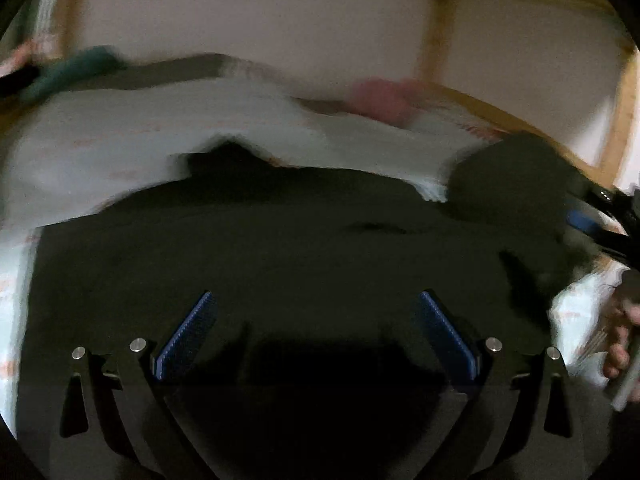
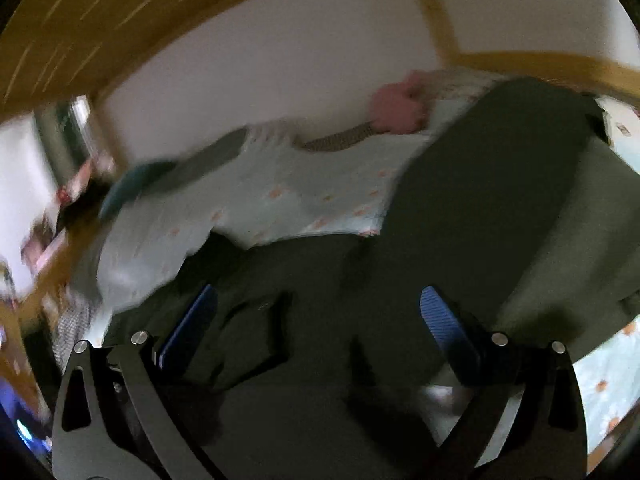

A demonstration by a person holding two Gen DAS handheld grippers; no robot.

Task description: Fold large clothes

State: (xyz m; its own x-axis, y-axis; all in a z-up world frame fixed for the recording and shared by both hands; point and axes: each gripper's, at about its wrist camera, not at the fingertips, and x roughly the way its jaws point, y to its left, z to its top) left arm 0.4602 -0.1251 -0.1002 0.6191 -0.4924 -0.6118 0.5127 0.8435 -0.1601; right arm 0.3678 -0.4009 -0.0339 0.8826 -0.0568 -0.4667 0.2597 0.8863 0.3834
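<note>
The garment (image 1: 280, 248) lies spread on the bedsheet (image 1: 120, 148), a wall (image 1: 240, 12) behind.

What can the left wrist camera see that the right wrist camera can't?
Only the left wrist view shows the right gripper and the person's hand at the right edge. Only the right wrist view shows the striped thing beside the pink toy. Both show the dark garment on the pale patterned bedsheet, and open blue-padded grippers.
</note>
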